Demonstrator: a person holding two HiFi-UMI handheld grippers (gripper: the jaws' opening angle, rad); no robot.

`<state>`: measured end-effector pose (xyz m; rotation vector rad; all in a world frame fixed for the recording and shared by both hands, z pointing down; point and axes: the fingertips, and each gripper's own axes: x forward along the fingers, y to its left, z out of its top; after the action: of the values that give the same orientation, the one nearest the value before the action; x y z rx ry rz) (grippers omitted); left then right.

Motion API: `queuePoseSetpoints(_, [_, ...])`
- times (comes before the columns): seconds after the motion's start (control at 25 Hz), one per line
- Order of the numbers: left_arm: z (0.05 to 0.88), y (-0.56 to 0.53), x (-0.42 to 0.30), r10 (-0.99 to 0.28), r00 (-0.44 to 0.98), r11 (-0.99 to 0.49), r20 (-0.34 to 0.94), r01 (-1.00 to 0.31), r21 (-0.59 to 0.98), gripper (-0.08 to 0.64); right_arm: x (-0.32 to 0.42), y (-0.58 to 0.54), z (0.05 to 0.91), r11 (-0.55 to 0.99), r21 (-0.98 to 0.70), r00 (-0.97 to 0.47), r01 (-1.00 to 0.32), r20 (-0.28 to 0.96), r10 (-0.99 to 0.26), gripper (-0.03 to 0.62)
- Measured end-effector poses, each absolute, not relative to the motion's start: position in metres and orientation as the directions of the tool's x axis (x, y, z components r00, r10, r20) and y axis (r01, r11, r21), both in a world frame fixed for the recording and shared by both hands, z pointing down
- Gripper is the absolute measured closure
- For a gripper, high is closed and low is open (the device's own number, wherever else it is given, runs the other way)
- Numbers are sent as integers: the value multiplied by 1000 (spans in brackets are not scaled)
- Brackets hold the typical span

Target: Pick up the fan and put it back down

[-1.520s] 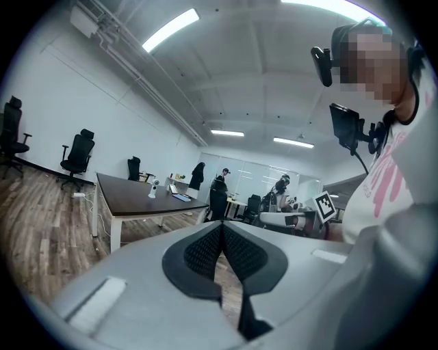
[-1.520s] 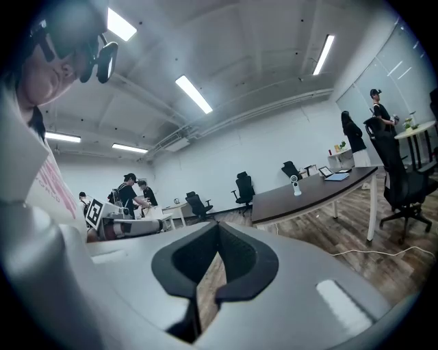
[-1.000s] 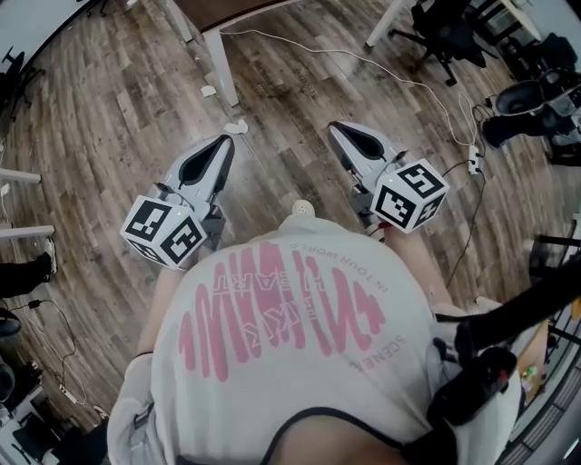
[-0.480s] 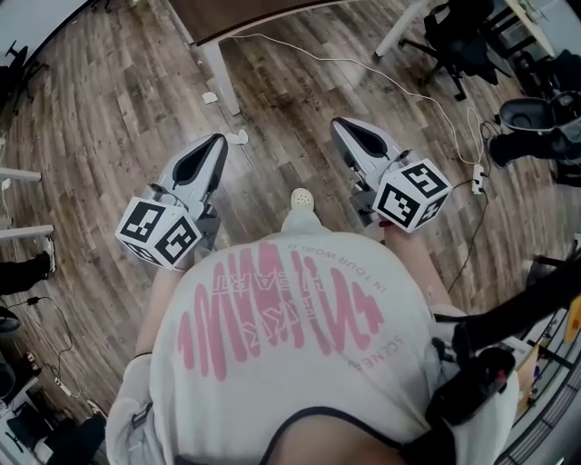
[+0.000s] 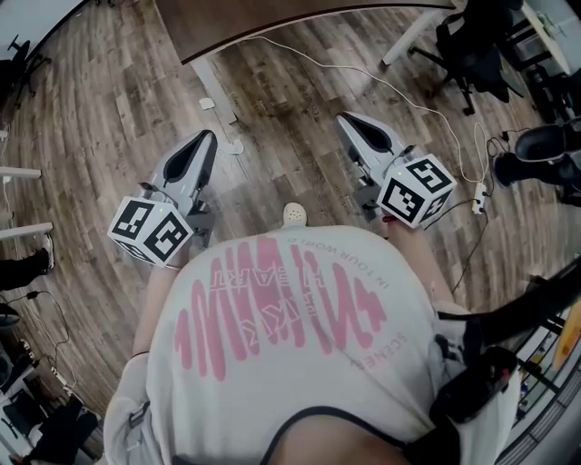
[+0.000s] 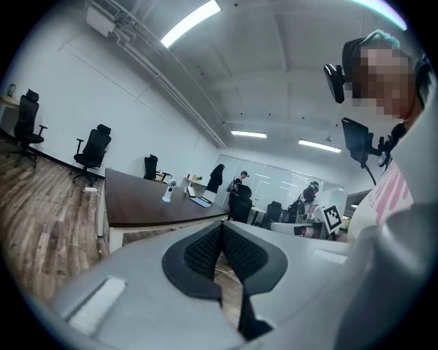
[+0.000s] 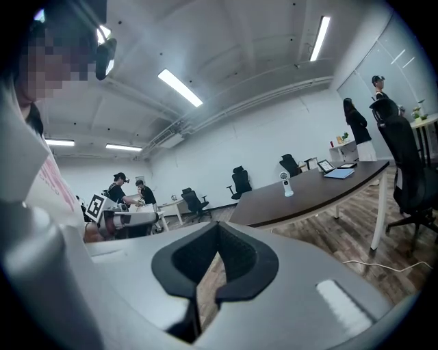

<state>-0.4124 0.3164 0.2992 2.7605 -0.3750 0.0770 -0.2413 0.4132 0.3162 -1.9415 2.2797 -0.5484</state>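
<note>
A small white fan stands upright on the long brown table; in the right gripper view the fan stands on the same table, still some way off. In the head view only the table's near edge shows at the top and the fan is out of frame. My left gripper and right gripper are held level above the wooden floor, both short of the table. Each one's jaws are shut with nothing between them, seen close in the left gripper and right gripper views.
A white table leg stands ahead of the left gripper. A white cable runs across the floor to a power strip. Black office chairs stand at the right. A laptop lies on the table. People stand at far desks.
The person has walked forward: the table's edge and leg have come nearer in the head view. Both grippers travelled with the person, still shut and empty.
</note>
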Motion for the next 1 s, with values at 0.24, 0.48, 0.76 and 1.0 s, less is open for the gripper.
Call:
queuePoseSetpoints(0.24, [305, 300, -369, -255, 961, -904, 103, -275, 327, 540, -194, 394, 325, 126, -326, -191, -937, 175, -966, 586])
queuePoseSetpoints(0.48, [321, 289, -346, -272, 953, -888, 131, -301, 346, 540, -159, 380, 340, 108, -328, -181, -938, 202, -963, 586])
queuePoseSetpoints(0.76, [327, 277, -330, -272, 951, -883, 148, -308, 354, 540, -139, 374, 355, 79, -353, -165, -932, 222, -961, 586])
queuePoseSetpoints(1.0, [335, 286, -315, -243, 954, -887, 174, -291, 359, 540, -133, 372, 361, 77, -358, -168, -931, 231, -958, 585])
